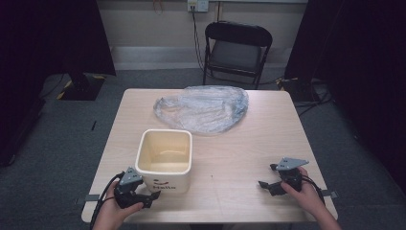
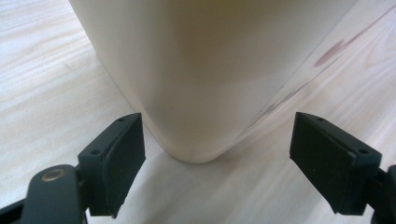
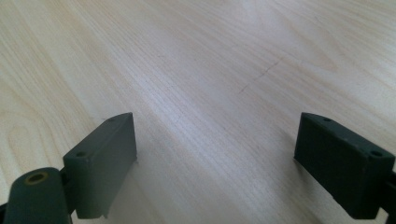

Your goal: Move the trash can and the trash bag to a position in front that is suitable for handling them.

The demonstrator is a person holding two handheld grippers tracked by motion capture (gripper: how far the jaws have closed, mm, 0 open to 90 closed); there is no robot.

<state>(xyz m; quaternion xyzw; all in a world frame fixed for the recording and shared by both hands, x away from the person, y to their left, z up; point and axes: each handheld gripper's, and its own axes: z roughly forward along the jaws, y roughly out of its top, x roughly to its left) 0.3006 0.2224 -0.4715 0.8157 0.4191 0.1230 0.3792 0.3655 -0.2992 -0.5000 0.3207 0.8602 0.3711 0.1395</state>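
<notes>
Left gripper (image 2: 217, 154) jaws wide apart, cream bin (image 2: 205, 70) corner between them

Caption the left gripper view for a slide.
Open left gripper faces a corner of the cream bin on the wooden table.

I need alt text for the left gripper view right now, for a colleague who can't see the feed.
A rounded corner of the cream bin stands on the pale wooden table, just ahead of the left gripper. Its two black jaws are open, one to each side of the corner and clear of it.
</notes>
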